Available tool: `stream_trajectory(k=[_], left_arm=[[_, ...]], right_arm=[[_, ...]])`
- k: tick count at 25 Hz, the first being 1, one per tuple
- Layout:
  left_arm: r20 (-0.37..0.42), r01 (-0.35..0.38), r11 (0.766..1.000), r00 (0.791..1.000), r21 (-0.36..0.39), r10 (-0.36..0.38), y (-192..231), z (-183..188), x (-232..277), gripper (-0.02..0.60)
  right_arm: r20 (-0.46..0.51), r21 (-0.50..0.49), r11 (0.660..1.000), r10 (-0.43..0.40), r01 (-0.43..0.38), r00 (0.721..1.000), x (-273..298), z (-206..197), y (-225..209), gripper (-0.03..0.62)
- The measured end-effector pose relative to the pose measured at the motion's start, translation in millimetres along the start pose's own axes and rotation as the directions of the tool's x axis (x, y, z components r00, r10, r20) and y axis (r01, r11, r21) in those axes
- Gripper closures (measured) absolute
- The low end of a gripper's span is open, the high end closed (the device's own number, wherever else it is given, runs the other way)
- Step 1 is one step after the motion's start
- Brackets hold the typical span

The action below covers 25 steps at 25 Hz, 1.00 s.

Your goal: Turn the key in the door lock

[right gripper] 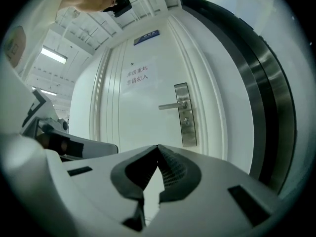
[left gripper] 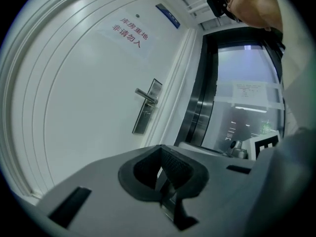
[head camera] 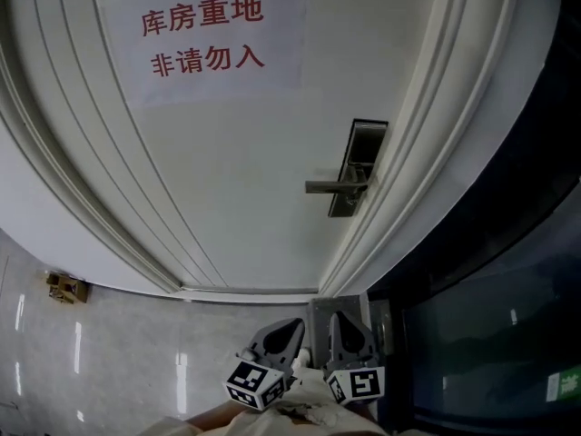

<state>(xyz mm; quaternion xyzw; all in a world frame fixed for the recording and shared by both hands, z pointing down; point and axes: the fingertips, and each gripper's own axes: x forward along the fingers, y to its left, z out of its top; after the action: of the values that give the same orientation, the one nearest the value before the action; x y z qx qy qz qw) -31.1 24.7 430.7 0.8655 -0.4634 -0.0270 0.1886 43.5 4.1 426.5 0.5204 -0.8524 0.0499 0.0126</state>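
Left hand-held gripper (head camera: 283, 336) and right hand-held gripper (head camera: 349, 338) both sit low, close to the person's body, well short of the door (head camera: 227, 171). Both are closed with nothing in them: each gripper view shows the tips meeting on air.

The target is the lock plate (right gripper: 185, 115) at the door's right edge. The handle (right gripper: 173, 105) sticks out to the left, and the cylinder (right gripper: 186, 122) is just below it. From here it's too small to tell whether a key is in it.

I'd say this is the approach step, with nothing engaged yet.

How I'd do it:
- Lead with the right one, since the plate is nearly dead ahead in its view.
- Open the jaws before reaching the plate, not at it.
- Come in under the handle so the jaws don't clip it.
- Line the jaws up with the key's flat head, then pinch it fully.
- Rotate about the cylinder's axis with no sideways pull, or the key binds.
- Keep the left one clear, or use it to steady the handle.
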Motion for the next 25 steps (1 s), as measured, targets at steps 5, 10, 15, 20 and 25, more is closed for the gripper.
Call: stream_trajectory(k=[5,10,15,20,25], left_arm=[[-0.028,0.012,0.999,1.0,-0.033,-0.013,-11,-19,-38,0.581],[-0.009,-0.025,1.0,1.0,-0.003,0.025,-16,-17,-53,0.581],[-0.01,-0.027,1.0,1.0,0.011,0.027,-31,-19,-50,0.581],[-0.042,0.005,1.0,0.999,0.005,-0.005,-50,-32,-51,0.581],[-0.012,-0.008,1.0,1.0,0.022,0.008,-47,-25,-60,0.581]], right_arm=[[-0.022,-0.018,1.0,-0.006,0.005,1.0,-24,-9,29,0.588],[0.02,-0.047,0.997,0.056,-0.055,0.998,-36,4,41,0.588],[0.033,-0.012,0.998,0.062,-0.062,0.998,-44,1,35,0.588],[0.015,-0.009,0.997,0.078,-0.078,0.997,-61,-7,41,0.588],[0.012,-0.001,0.996,0.088,-0.088,0.996,-66,-11,49,0.588]])
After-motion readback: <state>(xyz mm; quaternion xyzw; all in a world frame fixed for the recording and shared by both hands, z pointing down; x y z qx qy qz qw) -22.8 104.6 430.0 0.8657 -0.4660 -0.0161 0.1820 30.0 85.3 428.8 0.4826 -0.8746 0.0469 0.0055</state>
